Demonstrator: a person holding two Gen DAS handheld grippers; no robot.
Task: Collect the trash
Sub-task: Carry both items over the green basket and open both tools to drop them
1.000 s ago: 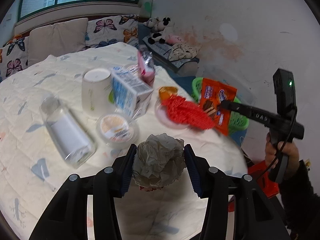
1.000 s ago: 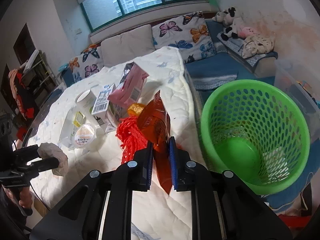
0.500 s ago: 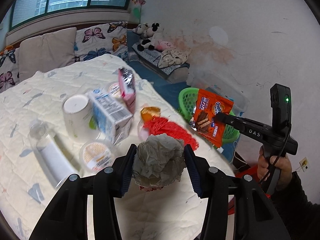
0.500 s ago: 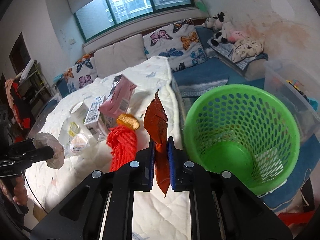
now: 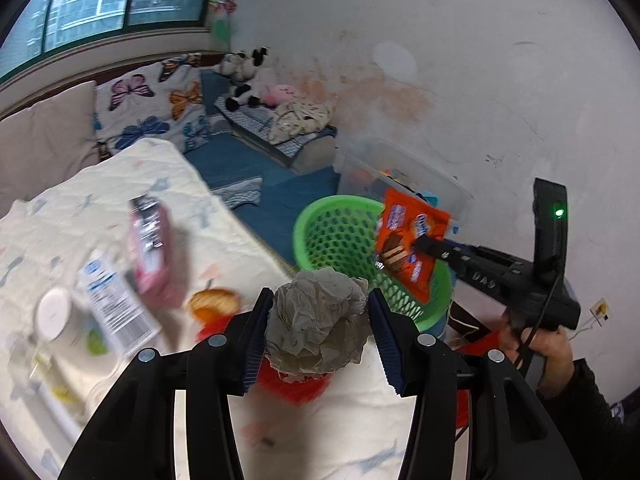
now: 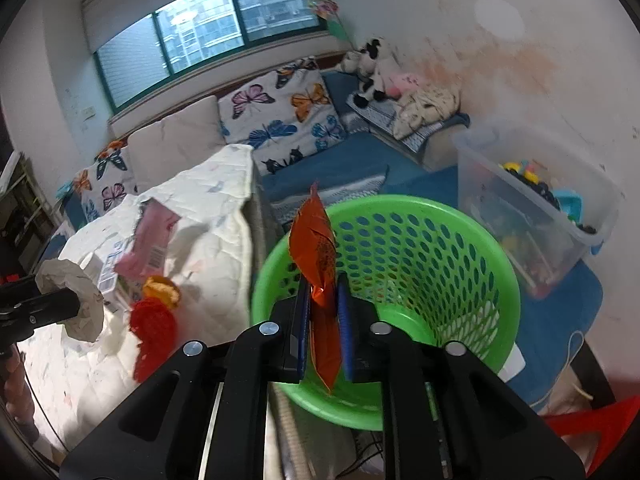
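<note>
A quilted cream cover with pale prints lies over the tabletop (image 5: 192, 208), whose edge falls to a blue mat (image 6: 360, 164) beside a stained white wall (image 5: 460, 60); butterfly cushions (image 6: 280, 116) line the window side. Just past that edge stands a green perforated basket (image 6: 440, 240), round and open-topped, with a clear plastic bin (image 6: 532, 200) near it. The left hand-held gripper (image 5: 318, 316) clamps a crumpled grey paper ball (image 5: 316, 320) above the tabletop's edge. The right hand-held gripper (image 6: 323, 320) pinches a glossy orange wrapper (image 6: 316, 248) over the basket's near rim. Blurred cartons (image 5: 132, 272), a pink one among them, and a red mesh net (image 6: 154, 328) lie on the cover.
</note>
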